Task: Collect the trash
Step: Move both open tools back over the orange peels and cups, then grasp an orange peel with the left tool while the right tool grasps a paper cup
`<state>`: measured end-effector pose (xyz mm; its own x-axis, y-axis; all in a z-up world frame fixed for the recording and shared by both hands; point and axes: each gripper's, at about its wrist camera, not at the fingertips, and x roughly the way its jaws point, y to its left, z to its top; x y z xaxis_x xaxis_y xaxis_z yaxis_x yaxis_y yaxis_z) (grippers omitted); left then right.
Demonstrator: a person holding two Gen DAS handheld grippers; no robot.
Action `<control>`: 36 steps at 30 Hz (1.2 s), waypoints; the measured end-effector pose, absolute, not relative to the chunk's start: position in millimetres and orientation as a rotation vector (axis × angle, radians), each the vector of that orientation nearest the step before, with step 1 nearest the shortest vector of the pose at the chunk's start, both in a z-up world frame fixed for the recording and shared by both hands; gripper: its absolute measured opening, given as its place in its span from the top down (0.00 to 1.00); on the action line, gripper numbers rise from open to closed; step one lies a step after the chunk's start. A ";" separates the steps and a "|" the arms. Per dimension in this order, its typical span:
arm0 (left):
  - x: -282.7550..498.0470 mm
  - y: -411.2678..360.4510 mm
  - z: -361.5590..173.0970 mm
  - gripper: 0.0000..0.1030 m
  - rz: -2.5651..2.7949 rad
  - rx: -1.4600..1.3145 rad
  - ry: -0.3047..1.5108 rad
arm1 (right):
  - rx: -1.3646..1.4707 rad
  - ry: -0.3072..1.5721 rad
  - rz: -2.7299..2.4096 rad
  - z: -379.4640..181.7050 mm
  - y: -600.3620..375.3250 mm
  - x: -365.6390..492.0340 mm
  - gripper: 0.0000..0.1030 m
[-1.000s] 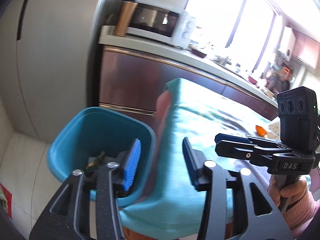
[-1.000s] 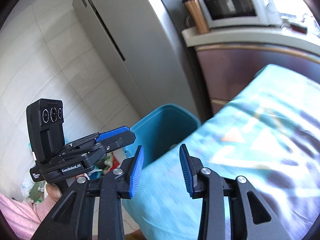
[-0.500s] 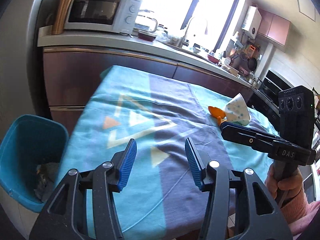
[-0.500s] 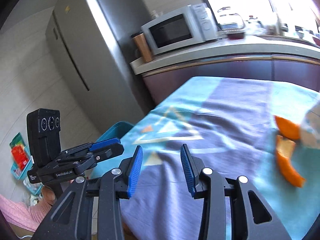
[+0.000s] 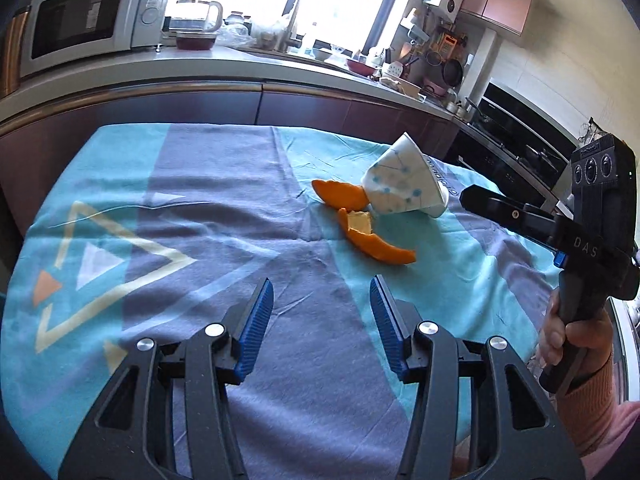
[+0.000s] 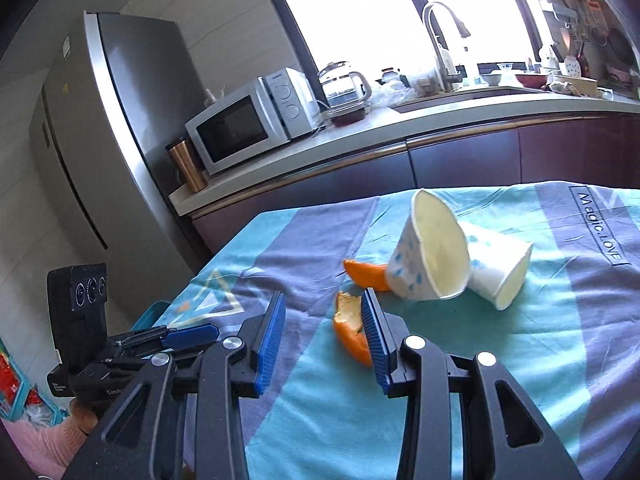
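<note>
Both grippers are empty and aimed at the leftover trash on the table, so this reads as the approach for another pick, nothing grabbed yet. Left gripper (image 5: 321,312) has its jaws spread, only bare tablecloth (image 5: 168,184) between the blue pads. Right gripper (image 6: 323,330) is also parted, a bit narrower, nothing pinched; its right pad sits in front of the near orange peel (image 6: 349,330) in that view (cannot tell if it touches, looks apart). Trash left: two orange peels, the near one and a far orange peel (image 5: 340,194), and two paper cups lying on their sides, a dotted cup (image 6: 430,254) resting against the far peel and a second cup (image 6: 500,272) just behind it. All sit mid-table, close together. Bin corner (image 6: 146,318) barely shows at the table's left edge. Next move probably: right gripper goes forward and down to straddle the near peel, then closes; the peel is thin and curved, so pinch across its raised edge.
</note>
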<state>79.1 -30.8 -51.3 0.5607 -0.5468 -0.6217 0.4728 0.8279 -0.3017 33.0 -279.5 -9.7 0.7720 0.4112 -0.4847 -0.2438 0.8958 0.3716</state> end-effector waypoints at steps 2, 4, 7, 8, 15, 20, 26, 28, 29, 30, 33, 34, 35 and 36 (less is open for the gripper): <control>84.9 -45.4 -53.2 0.52 -0.624 -0.096 0.782 | 0.295 0.582 0.337 -9.7 -290.6 37.2 0.64; 90.9 -59.8 -54.2 0.52 -0.644 -0.079 0.789 | 0.287 0.579 0.313 -10.8 -297.4 42.7 0.64; 99.7 -77.7 -57.5 0.52 -0.657 -0.064 0.811 | 0.283 0.582 0.297 -13.1 -308.2 51.2 0.64; 103.2 -83.1 -58.7 0.52 -0.660 -0.061 0.817 | 0.278 0.584 0.289 -13.6 -310.6 54.5 0.64; 125.8 -111.7 -67.7 0.52 -0.648 -0.035 0.856 | 0.267 0.613 0.288 -23.8 -315.0 73.2 0.64; 138.0 -122.2 -71.4 0.53 -0.615 -0.027 0.872 | 0.268 0.629 0.296 -29.7 -314.8 80.7 0.64; 147.6 -133.6 -75.7 0.56 -0.612 -0.004 0.896 | 0.276 0.640 0.305 -33.0 -316.4 85.4 0.73; 150.8 -135.3 -76.9 0.56 -0.618 -0.010 0.904 | 0.278 0.646 0.309 -33.8 -316.8 87.2 0.77; 152.0 -136.3 -76.8 0.59 -0.623 -0.010 0.904 | 0.281 0.649 0.313 -34.1 -317.2 88.0 0.79; 153.3 -136.7 -76.8 0.61 -0.628 -0.009 0.903 | 0.285 0.650 0.316 -34.5 -317.7 88.5 0.81; 152.8 -140.4 -75.4 0.66 -0.631 0.001 0.897 | 0.300 0.653 0.321 -35.8 -320.5 89.2 0.87; 152.5 -140.9 -75.3 0.67 -0.627 0.004 0.894 | 0.305 0.653 0.323 -36.2 -321.8 89.4 0.90; 152.2 -141.0 -75.3 0.68 -0.624 0.003 0.892 | 0.310 0.654 0.326 -36.7 -322.6 89.1 0.90; 150.6 -141.6 -75.2 0.69 -0.623 0.003 0.890 | 0.315 0.655 0.328 -37.0 -323.8 89.4 0.92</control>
